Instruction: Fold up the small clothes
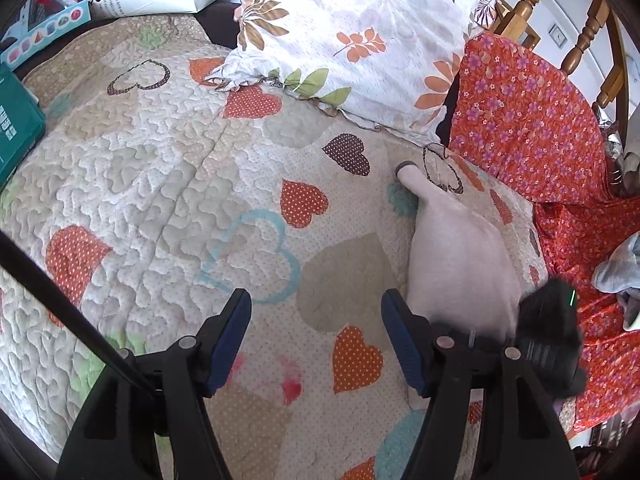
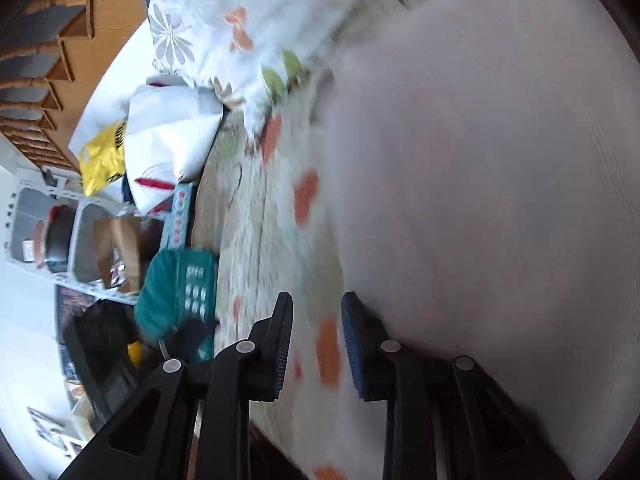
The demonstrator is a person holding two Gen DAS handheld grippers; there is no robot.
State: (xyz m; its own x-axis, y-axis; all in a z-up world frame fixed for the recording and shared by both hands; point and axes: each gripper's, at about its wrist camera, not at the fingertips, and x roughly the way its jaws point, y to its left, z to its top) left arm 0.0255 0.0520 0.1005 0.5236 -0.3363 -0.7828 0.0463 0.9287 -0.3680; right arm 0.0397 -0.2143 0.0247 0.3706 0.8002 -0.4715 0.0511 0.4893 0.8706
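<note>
- Left wrist view: I count one pale garment (image 1: 460, 256), lying on the heart-patterned quilt (image 1: 168, 184) at about 3 o'clock, with a dark-cuffed end pointing toward 12.
- My left gripper (image 1: 316, 316) stands wide, jaws well apart with nothing between them — only quilt shows in the gap.
- The garment's near edge is hidden behind the right-hand finger and a blurred black shape (image 1: 552, 336) at 4 o'clock; I cannot make out what that shape is.
- Also here: one floral pillow (image 1: 360, 40) at 12, one red flowered cloth (image 1: 536, 120) at 2, one teal box (image 1: 18, 128) cut off at 9.
- Right wrist view: the frame is motion-blurred. The garment (image 2: 480, 200) fills the whole side from 1 to 5 o'clock, its edges cut off.
- My right gripper (image 2: 316, 320) is narrowly parted — the blue pad (image 2: 356, 344) lies against the garment's edge, but I cannot tell whether cloth is pinched.
- One teal box (image 2: 176, 292) at 8, one white bag (image 2: 168, 140) at 10.
</note>
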